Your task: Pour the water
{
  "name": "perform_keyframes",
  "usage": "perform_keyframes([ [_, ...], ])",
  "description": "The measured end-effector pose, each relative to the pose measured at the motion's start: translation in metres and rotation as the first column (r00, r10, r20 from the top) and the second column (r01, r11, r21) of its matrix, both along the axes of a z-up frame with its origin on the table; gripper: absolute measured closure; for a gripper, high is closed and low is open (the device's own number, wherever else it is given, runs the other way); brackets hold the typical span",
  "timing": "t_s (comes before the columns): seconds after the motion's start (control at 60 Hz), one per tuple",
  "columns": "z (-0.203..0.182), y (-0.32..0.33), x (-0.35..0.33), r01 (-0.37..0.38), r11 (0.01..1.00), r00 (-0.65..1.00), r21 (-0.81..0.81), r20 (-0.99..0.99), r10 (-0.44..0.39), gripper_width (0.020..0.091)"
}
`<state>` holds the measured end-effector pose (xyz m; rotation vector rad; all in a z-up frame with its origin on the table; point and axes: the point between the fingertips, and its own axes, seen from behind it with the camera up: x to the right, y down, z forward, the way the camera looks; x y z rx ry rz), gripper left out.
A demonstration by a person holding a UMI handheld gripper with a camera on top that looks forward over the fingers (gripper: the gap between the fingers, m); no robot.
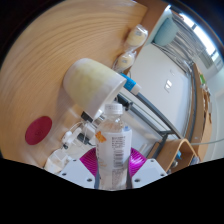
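Note:
My gripper (113, 162) is shut on a clear plastic water bottle (114, 143) with a white label; both magenta pads (89, 160) press its sides. The bottle's neck points ahead toward a cream-coloured cup (97, 84), which appears tilted just beyond the bottle's top over the wooden table (45, 60). I cannot tell whether the bottle's mouth touches the cup. No water stream is visible.
A round red coaster-like disc (38, 128) lies on the table to the left of the fingers. A second small bottle or jar (131, 45) stands farther off beyond the cup. The table's edge and a metal frame (160, 118) run along the right, with floor beyond.

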<state>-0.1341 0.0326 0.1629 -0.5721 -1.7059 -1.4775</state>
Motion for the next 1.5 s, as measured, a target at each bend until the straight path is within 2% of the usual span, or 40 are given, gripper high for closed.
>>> perform_keyframes([
  [0.083, 0.013, -0.006, 0.001, -0.016, 0.999, 0.984, -0.036, -0.18, 0.01, 0.0733],
  [0.183, 0.029, -0.011, 0.013, -0.029, 0.992, 0.877, -0.121, -0.479, -0.033, 0.0732],
  [0.267, 0.031, -0.014, 0.022, -0.045, 0.98, 0.691, -0.195, -0.715, -0.11, 0.0732],
  [0.367, 0.035, -0.016, 0.037, -0.144, 0.948, 0.403, -0.285, -0.891, -0.207, 0.0713],
  [0.45, 0.027, -0.018, 0.038, -0.248, 0.918, 0.142, -0.308, -0.949, -0.28, 0.0712],
  [0.55, 0.014, -0.017, 0.042, -0.37, 0.869, -0.105, -0.329, -0.915, -0.391, 0.0712],
  [0.717, -0.014, -0.012, 0.039, -0.51, 0.806, -0.35, -0.301, -0.783, -0.514, 0.0713],
  [0.817, -0.021, -0.007, 0.04, -0.547, 0.795, -0.419, -0.261, -0.737, -0.53, 0.0714],
  [0.95, -0.031, 0.001, 0.045, -0.533, 0.808, -0.423, -0.251, -0.748, -0.511, 0.0706],
  [1.05, -0.05, 0.003, 0.045, -0.533, 0.799, -0.412, -0.278, -0.74, -0.532, 0.0692],
  [1.233, -0.046, 0.002, 0.046, -0.541, 0.808, -0.44, -0.235, -0.74, -0.509, 0.0695],
  [1.433, -0.047, -0.001, 0.048, -0.517, 0.816, -0.419, -0.257, -0.756, -0.504, 0.0566],
  [1.5, -0.048, -0.007, 0.053, -0.495, 0.821, -0.41, -0.285, -0.756, -0.51, 0.0447],
])
